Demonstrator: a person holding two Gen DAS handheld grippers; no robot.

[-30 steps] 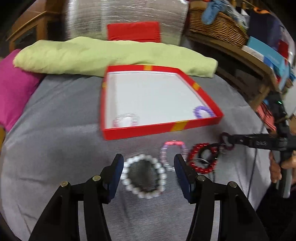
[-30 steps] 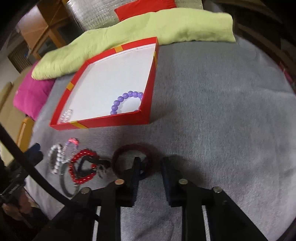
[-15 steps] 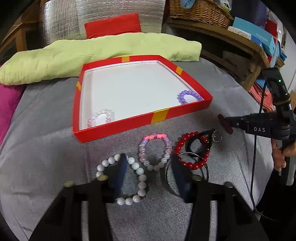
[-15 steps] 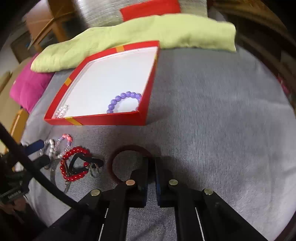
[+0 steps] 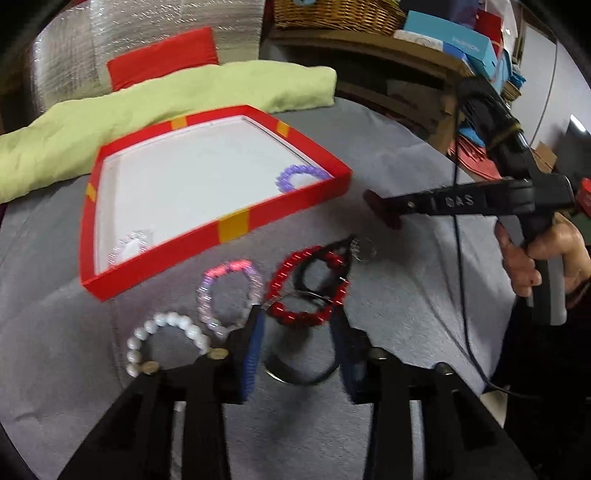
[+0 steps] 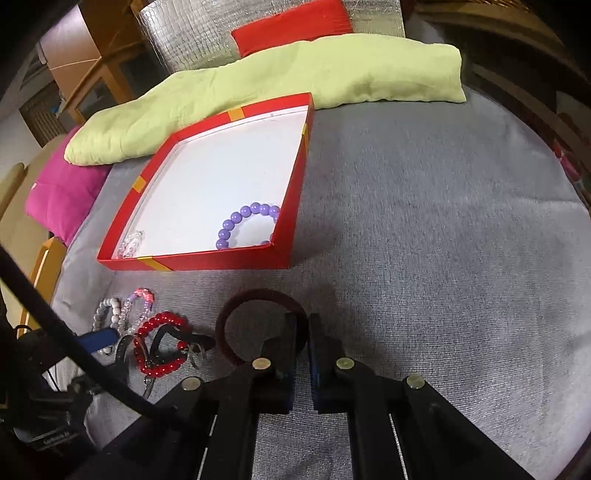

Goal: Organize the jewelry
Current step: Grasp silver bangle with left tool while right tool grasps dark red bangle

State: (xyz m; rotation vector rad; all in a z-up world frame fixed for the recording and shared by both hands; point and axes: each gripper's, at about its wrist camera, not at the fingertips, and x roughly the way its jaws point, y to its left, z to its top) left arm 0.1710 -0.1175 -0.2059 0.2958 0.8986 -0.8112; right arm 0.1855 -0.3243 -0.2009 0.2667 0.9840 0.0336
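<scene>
A red box with a white floor holds a purple bead bracelet and a clear bead bracelet. In front of it on the grey cloth lie a white pearl bracelet, a pink bead bracelet, a red bead bracelet and a thin metal bangle. My left gripper is open, its fingers astride the bangle and the red bracelet's near edge. My right gripper is shut on a dark red bangle, also seen in the left wrist view.
A light green cushion lies behind the box, with a pink cushion at the left. A wooden shelf with a wicker basket and boxes stands at the right. A black cable hangs from the right gripper.
My left gripper has moved right, from the white pearl bracelet to the red bracelet and metal bangle. My right gripper has closed on the dark red bangle and lifted it.
</scene>
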